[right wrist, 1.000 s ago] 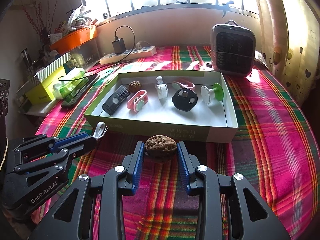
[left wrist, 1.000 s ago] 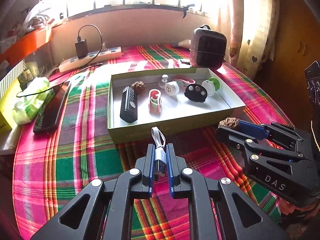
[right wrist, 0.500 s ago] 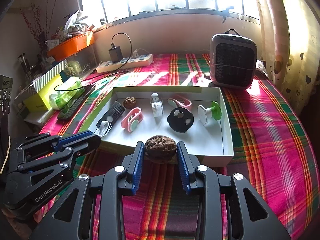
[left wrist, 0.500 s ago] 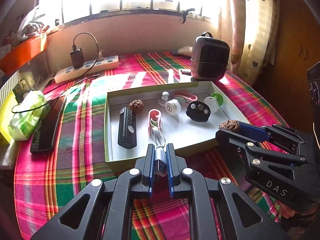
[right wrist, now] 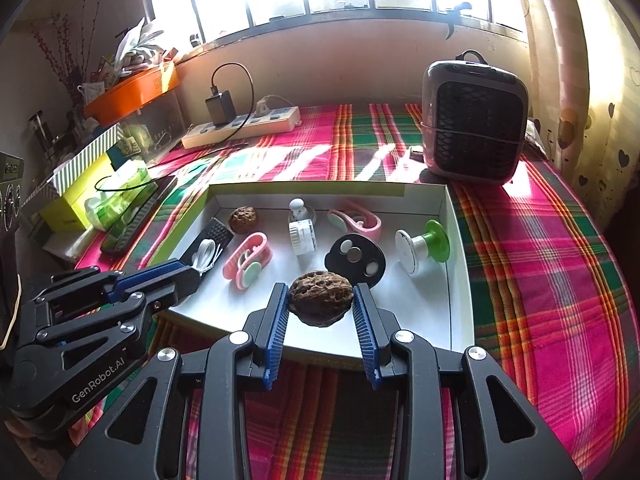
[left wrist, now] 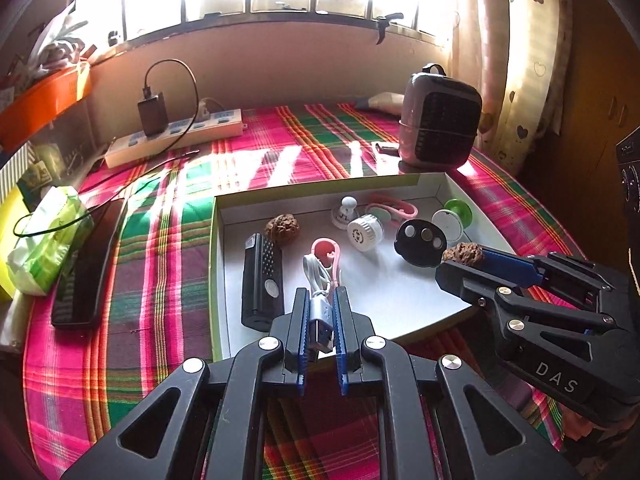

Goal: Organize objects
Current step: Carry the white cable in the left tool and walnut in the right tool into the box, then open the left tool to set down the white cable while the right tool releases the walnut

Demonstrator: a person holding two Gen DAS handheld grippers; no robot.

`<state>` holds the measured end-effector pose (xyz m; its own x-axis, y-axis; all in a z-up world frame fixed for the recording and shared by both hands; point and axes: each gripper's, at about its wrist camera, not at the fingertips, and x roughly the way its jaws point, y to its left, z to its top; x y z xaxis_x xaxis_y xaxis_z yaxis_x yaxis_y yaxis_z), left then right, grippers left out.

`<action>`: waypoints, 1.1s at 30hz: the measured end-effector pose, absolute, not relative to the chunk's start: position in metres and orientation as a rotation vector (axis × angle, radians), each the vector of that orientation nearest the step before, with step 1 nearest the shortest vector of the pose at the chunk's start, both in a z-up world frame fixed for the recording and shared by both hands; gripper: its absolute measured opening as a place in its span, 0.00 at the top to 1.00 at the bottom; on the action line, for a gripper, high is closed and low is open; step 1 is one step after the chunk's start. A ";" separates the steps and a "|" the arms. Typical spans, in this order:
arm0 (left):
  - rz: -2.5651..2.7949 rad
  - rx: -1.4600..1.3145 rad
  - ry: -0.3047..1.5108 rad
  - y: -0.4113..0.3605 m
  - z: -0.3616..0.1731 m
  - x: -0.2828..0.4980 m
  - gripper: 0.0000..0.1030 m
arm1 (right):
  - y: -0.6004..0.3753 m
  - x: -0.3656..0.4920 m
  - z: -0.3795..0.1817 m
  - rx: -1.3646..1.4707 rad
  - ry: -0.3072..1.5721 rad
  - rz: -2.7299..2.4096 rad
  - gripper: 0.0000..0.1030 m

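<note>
A shallow green-and-white box (left wrist: 218,264) (right wrist: 460,264) lies on the plaid cloth with small items inside. My left gripper (left wrist: 320,300) is shut on a short white USB cable (left wrist: 316,280), whose loop hangs over the box's near left part beside a black remote (left wrist: 262,280). My right gripper (right wrist: 320,292) is shut on a brown walnut (right wrist: 321,297) (left wrist: 462,251), held above the box's near middle. Inside lie another walnut (right wrist: 243,219), a pink clip (right wrist: 248,260), a white cap (right wrist: 303,236), a black disc (right wrist: 355,258) and a green-and-white spool (right wrist: 422,246).
A grey heater (right wrist: 474,120) stands behind the box on the right. A power strip with a charger (right wrist: 240,124) lies at the back. A dark phone (left wrist: 86,260), a tissue pack (left wrist: 44,240) and a yellow carton (right wrist: 76,200) sit to the left.
Both grippers have moved forward from in front of the box to over its near part, each keeping its hold. The box looks nearer in both views.
</note>
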<state>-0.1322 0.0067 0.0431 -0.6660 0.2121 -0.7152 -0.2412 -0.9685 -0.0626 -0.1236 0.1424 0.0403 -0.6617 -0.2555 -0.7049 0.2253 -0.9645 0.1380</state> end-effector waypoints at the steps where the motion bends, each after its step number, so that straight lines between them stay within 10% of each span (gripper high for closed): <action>1: 2.660 -1.138 0.053 0.006 0.042 -0.134 0.90 | 0.142 -0.126 0.039 1.134 -0.053 -2.641 0.67; 33: 2.701 -1.179 0.072 0.007 0.025 -0.174 0.90 | 0.126 -0.166 0.020 1.191 0.011 -2.584 0.67</action>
